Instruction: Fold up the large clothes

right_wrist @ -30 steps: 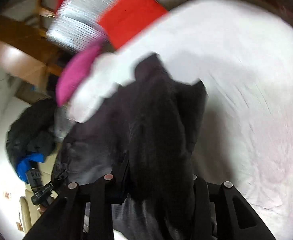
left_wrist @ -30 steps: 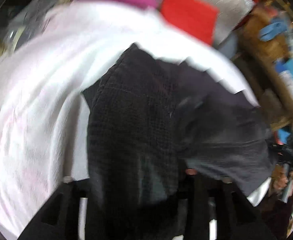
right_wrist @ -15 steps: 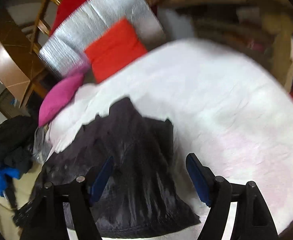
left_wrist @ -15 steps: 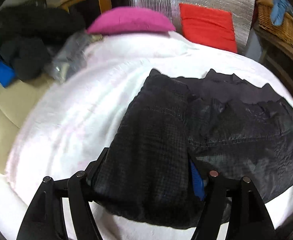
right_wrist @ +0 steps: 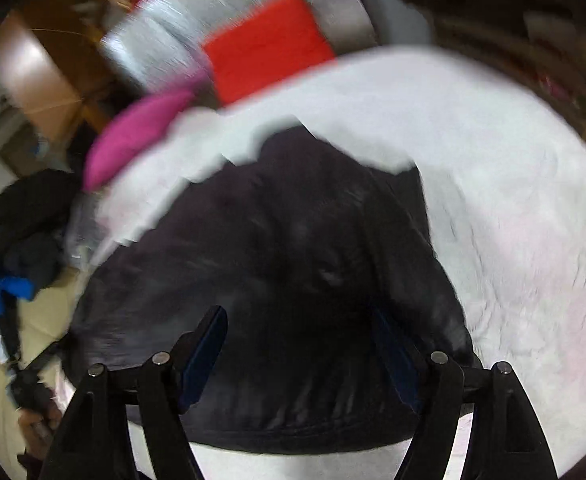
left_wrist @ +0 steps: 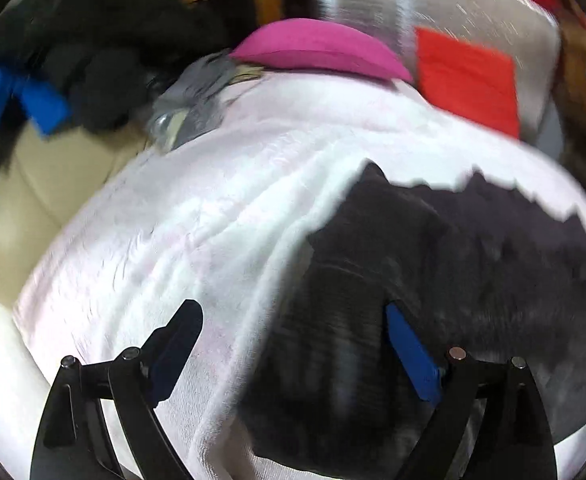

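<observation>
A large black garment [left_wrist: 433,280] lies on a white fluffy blanket [left_wrist: 181,220], its two sides folded in over its middle. In the left wrist view it fills the lower right. My left gripper [left_wrist: 293,320] is open and empty, above the garment's left edge. In the right wrist view the garment [right_wrist: 293,260] fills the centre on the blanket [right_wrist: 513,200]. My right gripper [right_wrist: 299,328] is open and empty, just above the garment's near part. Both views are motion-blurred.
A magenta cushion [left_wrist: 317,48] and a red cushion [left_wrist: 469,84] lie at the far edge, against a silver foil panel [right_wrist: 213,28]. A pile of dark and blue clothes [left_wrist: 73,72] lies at the left on a beige surface [left_wrist: 33,184]. Wooden furniture stands behind.
Both grippers have let go of the black garment and opened. The garment's lifted sides now lie on the blanket. The left gripper has shifted left, the right one has drawn back over the garment.
</observation>
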`<state>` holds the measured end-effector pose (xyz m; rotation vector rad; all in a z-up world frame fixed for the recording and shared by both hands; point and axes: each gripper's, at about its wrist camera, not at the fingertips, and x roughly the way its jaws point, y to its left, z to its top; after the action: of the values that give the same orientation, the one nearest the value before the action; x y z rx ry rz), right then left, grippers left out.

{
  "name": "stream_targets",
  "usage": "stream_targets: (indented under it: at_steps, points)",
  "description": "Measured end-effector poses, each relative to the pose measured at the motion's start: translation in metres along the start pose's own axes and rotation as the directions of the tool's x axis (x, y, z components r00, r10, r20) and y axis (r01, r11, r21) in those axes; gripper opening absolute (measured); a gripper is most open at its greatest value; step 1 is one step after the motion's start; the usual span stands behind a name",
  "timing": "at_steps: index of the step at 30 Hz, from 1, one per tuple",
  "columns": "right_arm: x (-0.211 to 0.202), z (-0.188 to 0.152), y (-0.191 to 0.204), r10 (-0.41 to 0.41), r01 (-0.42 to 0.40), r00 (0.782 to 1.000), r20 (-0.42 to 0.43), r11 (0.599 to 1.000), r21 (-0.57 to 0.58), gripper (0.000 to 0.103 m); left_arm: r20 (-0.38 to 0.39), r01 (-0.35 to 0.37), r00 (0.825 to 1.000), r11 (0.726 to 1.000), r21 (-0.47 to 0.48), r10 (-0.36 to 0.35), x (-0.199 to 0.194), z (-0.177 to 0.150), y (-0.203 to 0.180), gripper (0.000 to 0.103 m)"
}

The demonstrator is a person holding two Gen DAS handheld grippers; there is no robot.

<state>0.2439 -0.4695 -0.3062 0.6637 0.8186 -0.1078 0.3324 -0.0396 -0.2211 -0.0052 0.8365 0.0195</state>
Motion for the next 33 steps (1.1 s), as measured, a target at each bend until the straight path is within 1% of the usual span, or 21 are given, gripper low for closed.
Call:
stream_targets:
  at_steps: [1, 3, 4, 7, 9, 11, 12, 14, 17, 19, 21, 24, 25, 27, 29, 31, 32, 33]
  points:
    - [0.006, 0.000, -0.001, 0.003, -0.003, 1.000, -0.017, 1.000, 0.008, 0.078, 0.017, 0.000, 1.000, 0.999, -0.043, 0.001, -0.007, 0.002, 0.012, 0.092]
    - [0.000, 0.003, 0.000, 0.018, -0.018, 1.000, 0.000, 1.000, 0.012, 0.078, 0.055, -0.016, 0.998, 0.998, -0.062, 0.019, -0.015, 0.004, 0.020, 0.092]
    - [-0.006, 0.003, -0.001, 0.036, -0.036, 0.999, 0.012, 0.999, 0.021, 0.078, 0.082, -0.007, 0.997, 0.998, -0.059, 0.012, -0.026, 0.002, 0.026, 0.092]
    - [-0.026, 0.003, -0.010, 0.097, -0.101, 0.994, 0.055, 0.993, 0.062, 0.078, 0.094, 0.040, 0.995, 0.998, -0.044, -0.035, -0.042, -0.007, 0.032, 0.092]
    - [-0.041, 0.004, -0.017, 0.117, -0.126, 0.987, 0.114, 0.989, 0.078, 0.078, 0.067, 0.074, 0.995, 0.997, -0.026, -0.072, -0.042, -0.015, 0.029, 0.093]
    - [-0.050, 0.008, -0.022, 0.109, -0.126, 0.980, 0.166, 0.988, 0.094, 0.078, 0.021, 0.066, 0.998, 0.997, -0.031, -0.065, -0.033, -0.014, 0.021, 0.093]
    - [-0.052, 0.014, -0.026, 0.096, -0.116, 0.978, 0.183, 0.988, 0.105, 0.078, -0.010, 0.054, 0.998, 0.998, -0.031, -0.054, -0.024, -0.008, 0.017, 0.093]
    - [-0.048, 0.024, -0.032, 0.097, -0.122, 0.979, 0.180, 0.983, 0.134, 0.078, -0.045, 0.088, 0.995, 0.996, -0.011, -0.088, -0.010, 0.007, 0.007, 0.093]
    - [-0.039, 0.043, -0.040, 0.124, -0.151, 0.979, 0.162, 0.974, 0.167, 0.078, -0.101, 0.121, 0.988, 0.993, 0.014, -0.119, 0.012, 0.030, -0.010, 0.093]
    - [-0.030, 0.061, -0.041, 0.105, -0.133, 0.981, 0.160, 0.976, 0.171, 0.078, -0.135, 0.141, 0.981, 0.990, 0.025, -0.136, 0.030, 0.046, -0.021, 0.093]
    - [-0.018, 0.076, -0.042, 0.099, -0.125, 0.984, 0.148, 0.977, 0.174, 0.078, -0.179, 0.175, 0.969, 0.984, 0.027, -0.168, 0.053, 0.062, -0.032, 0.093]
    - [0.009, 0.108, -0.036, 0.105, -0.123, 0.989, 0.108, 0.977, 0.172, 0.078, -0.236, 0.205, 0.951, 0.979, -0.012, -0.201, 0.086, 0.085, -0.038, 0.093]
    - [0.018, 0.119, -0.032, 0.100, -0.114, 0.991, 0.093, 0.980, 0.164, 0.078, -0.269, 0.215, 0.938, 0.976, -0.041, -0.218, 0.101, 0.092, -0.040, 0.093]
    - [0.038, 0.138, -0.024, 0.088, -0.095, 0.994, 0.061, 0.986, 0.135, 0.078, -0.330, 0.252, 0.906, 0.965, -0.077, -0.263, 0.124, 0.100, -0.044, 0.093]
    - [0.060, 0.156, -0.012, 0.072, -0.073, 0.997, 0.016, 0.993, 0.096, 0.078, -0.370, 0.284, 0.878, 0.953, -0.107, -0.304, 0.142, 0.103, -0.049, 0.093]
    - [0.089, 0.171, 0.002, 0.023, -0.020, 0.998, -0.060, 0.999, 0.041, 0.078, -0.400, 0.310, 0.854, 0.943, -0.123, -0.333, 0.157, 0.104, -0.054, 0.093]
    - [0.102, 0.176, 0.008, -0.002, 0.003, 0.996, -0.087, 1.000, 0.012, 0.078, -0.406, 0.315, 0.847, 0.939, -0.135, -0.343, 0.162, 0.104, -0.054, 0.091]
    - [0.110, 0.178, 0.013, -0.016, 0.014, 0.994, -0.107, 1.000, -0.017, 0.078, -0.403, 0.328, 0.840, 0.932, -0.155, -0.363, 0.166, 0.105, -0.054, 0.077]
